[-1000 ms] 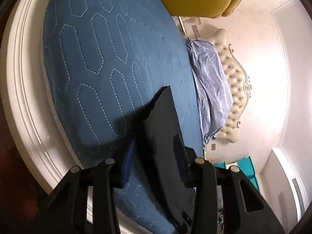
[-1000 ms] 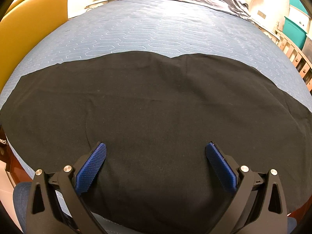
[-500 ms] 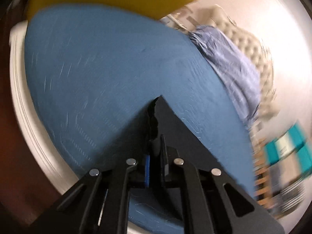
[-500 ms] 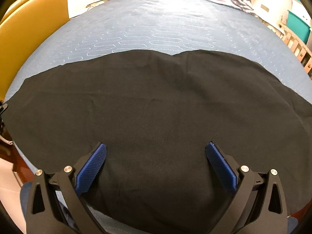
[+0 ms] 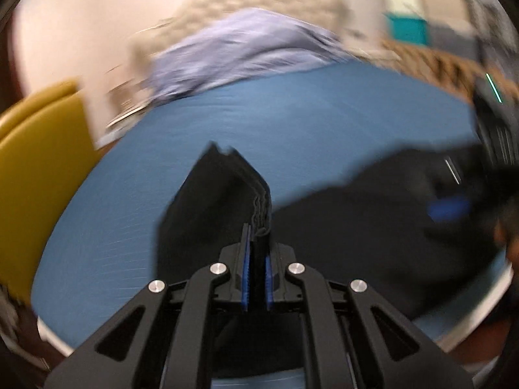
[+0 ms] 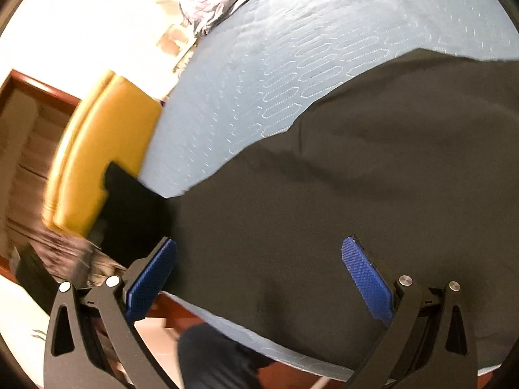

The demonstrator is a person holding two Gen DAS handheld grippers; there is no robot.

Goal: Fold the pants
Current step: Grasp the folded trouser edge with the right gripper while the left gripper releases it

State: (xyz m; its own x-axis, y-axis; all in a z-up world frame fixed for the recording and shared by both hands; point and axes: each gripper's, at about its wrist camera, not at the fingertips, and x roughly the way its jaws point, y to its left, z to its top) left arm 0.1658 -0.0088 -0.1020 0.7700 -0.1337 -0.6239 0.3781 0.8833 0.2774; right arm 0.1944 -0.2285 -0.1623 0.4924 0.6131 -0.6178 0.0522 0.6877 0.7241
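Observation:
Black pants (image 6: pixel 356 175) lie spread on a blue quilted bed (image 6: pixel 292 48). My left gripper (image 5: pixel 258 259) is shut on one end of the pants (image 5: pixel 227 191) and holds it lifted above the bed. That lifted end shows at the left of the right wrist view (image 6: pixel 129 204). My right gripper (image 6: pixel 259 265) is open, its blue pads (image 6: pixel 366 275) hovering over the pants near the bed's front edge. It also shows blurred at the right of the left wrist view (image 5: pixel 451 207).
A yellow chair (image 6: pixel 94 149) stands beside the bed on the left. Lilac bedding (image 5: pixel 246 45) is bunched at the headboard end. Teal boxes (image 5: pixel 408 16) stand at the far right. The bed's white rim (image 5: pixel 480 317) runs along the near side.
My left gripper closed on the pants' end, lifted it and swung round toward the headboard. My right gripper has tilted and shifted left, staying open.

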